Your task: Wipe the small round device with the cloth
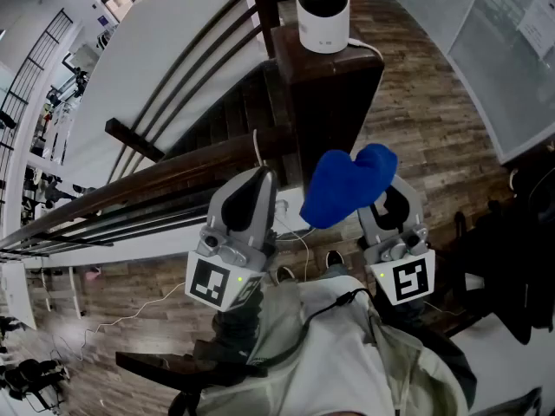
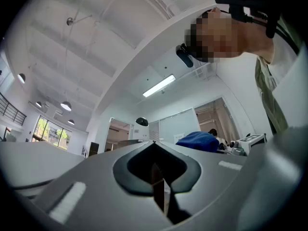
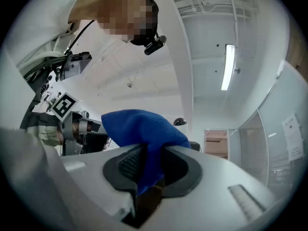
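The small round device (image 1: 323, 11), white with a black domed top, stands on top of a dark wooden post (image 1: 334, 85). A blue cloth (image 1: 349, 185) bunches up out of my right gripper (image 1: 382, 196), which is shut on it well below and in front of the device. In the right gripper view the blue cloth (image 3: 140, 129) is clamped between the jaws, with the device (image 3: 181, 122) small beyond it. My left gripper (image 1: 259, 178) is shut and holds nothing, just left of the cloth. In the left gripper view, the left gripper (image 2: 155, 150) shows the cloth (image 2: 198, 141) and the device (image 2: 141, 121) beyond it.
A dark wooden handrail (image 1: 165, 180) runs from the post down to the left, with thin rails under it. A white cable (image 1: 364, 47) leaves the device. Wood floor (image 1: 434, 137) lies to the right, and a glass partition (image 1: 512, 50) stands at the far right.
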Demonstrator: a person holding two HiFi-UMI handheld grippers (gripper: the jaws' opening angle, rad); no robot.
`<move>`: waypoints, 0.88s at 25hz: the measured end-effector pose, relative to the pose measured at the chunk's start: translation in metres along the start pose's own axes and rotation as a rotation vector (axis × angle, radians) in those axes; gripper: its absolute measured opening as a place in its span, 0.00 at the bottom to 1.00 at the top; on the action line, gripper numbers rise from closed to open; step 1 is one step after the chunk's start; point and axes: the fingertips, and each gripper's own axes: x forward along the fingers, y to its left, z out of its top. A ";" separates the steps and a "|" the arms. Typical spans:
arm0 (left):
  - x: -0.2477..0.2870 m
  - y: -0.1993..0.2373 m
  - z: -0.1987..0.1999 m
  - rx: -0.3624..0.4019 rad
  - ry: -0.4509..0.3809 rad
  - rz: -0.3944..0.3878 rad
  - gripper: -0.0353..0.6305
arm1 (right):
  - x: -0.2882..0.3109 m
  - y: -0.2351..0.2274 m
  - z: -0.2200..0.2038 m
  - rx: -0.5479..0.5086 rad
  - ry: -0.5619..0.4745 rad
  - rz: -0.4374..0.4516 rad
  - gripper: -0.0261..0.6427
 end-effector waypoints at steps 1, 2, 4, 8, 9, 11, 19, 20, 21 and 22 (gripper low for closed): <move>0.000 0.000 0.000 0.000 0.001 -0.003 0.06 | 0.000 0.000 0.000 -0.001 0.000 -0.006 0.16; 0.000 0.001 0.000 0.000 0.001 -0.006 0.06 | 0.000 0.000 0.001 -0.002 0.000 -0.012 0.16; 0.001 0.001 0.000 0.000 0.000 -0.016 0.06 | -0.001 0.000 0.002 -0.006 0.000 -0.024 0.16; 0.003 0.002 0.000 -0.003 -0.006 -0.041 0.06 | -0.004 0.002 0.000 -0.013 0.009 -0.050 0.16; 0.003 0.002 0.000 -0.005 -0.006 -0.048 0.06 | -0.005 0.002 0.000 -0.014 0.012 -0.056 0.16; 0.004 0.001 0.000 -0.008 -0.005 -0.062 0.06 | -0.006 0.003 0.000 -0.017 0.016 -0.067 0.16; 0.004 0.004 0.002 -0.007 -0.004 -0.069 0.06 | -0.006 -0.001 0.003 -0.025 0.018 -0.092 0.16; 0.004 0.004 0.003 -0.005 -0.003 -0.069 0.06 | -0.006 -0.001 0.003 -0.027 0.018 -0.088 0.16; 0.005 0.004 0.003 -0.002 -0.002 -0.069 0.06 | -0.006 -0.001 0.003 -0.030 0.017 -0.083 0.16; 0.006 0.005 0.003 0.000 0.001 -0.069 0.06 | -0.005 0.000 0.004 -0.035 0.017 -0.076 0.16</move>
